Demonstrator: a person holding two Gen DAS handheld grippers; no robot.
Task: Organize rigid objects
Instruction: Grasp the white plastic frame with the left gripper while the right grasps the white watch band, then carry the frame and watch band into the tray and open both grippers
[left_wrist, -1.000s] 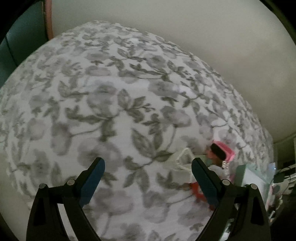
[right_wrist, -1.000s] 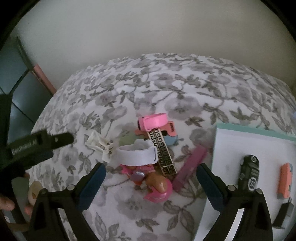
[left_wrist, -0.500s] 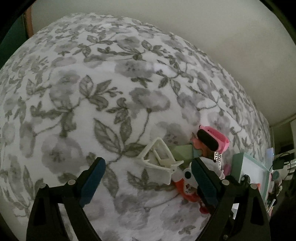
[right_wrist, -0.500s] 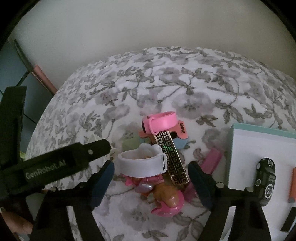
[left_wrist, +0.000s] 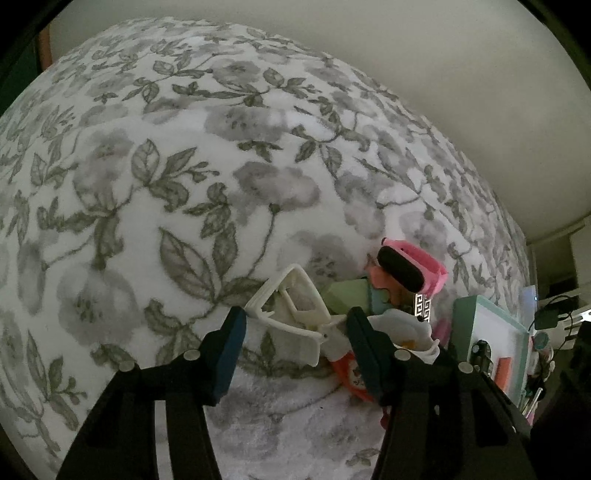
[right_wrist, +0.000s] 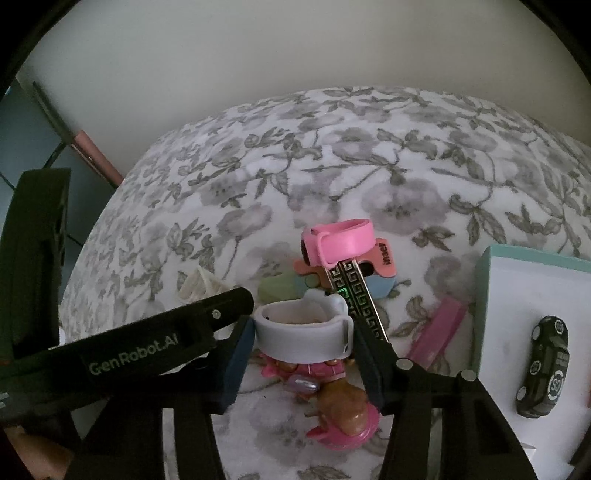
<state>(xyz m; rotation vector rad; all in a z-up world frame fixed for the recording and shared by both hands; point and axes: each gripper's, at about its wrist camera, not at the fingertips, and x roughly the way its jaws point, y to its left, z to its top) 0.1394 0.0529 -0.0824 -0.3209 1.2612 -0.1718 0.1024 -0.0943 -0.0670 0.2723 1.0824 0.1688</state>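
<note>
On the floral bedspread (left_wrist: 184, 184) lies a heap of small items. My left gripper (left_wrist: 295, 317) is closing its jaws on a white plastic clip (left_wrist: 291, 314), and the blue pads meet the clip's two ends. My right gripper (right_wrist: 303, 328) is also closing. A white band (right_wrist: 303, 336) sits between its pads, which press on both sides. In the right wrist view the clip (right_wrist: 199, 284) shows behind the left tool's black body (right_wrist: 147, 343). A pink watch (right_wrist: 340, 240) and a patterned strap (right_wrist: 354, 295) lie just beyond the band.
A teal-rimmed white tray (right_wrist: 517, 295) at the right holds a black toy car (right_wrist: 543, 365). A pink doll (right_wrist: 343, 410) and a pink bar (right_wrist: 439, 332) lie near the right gripper. A pale wall rises behind the bed.
Both pairs of jaws have narrowed from wide open. The left gripper came down and forward onto the white clip. The right one sank onto the white band.
</note>
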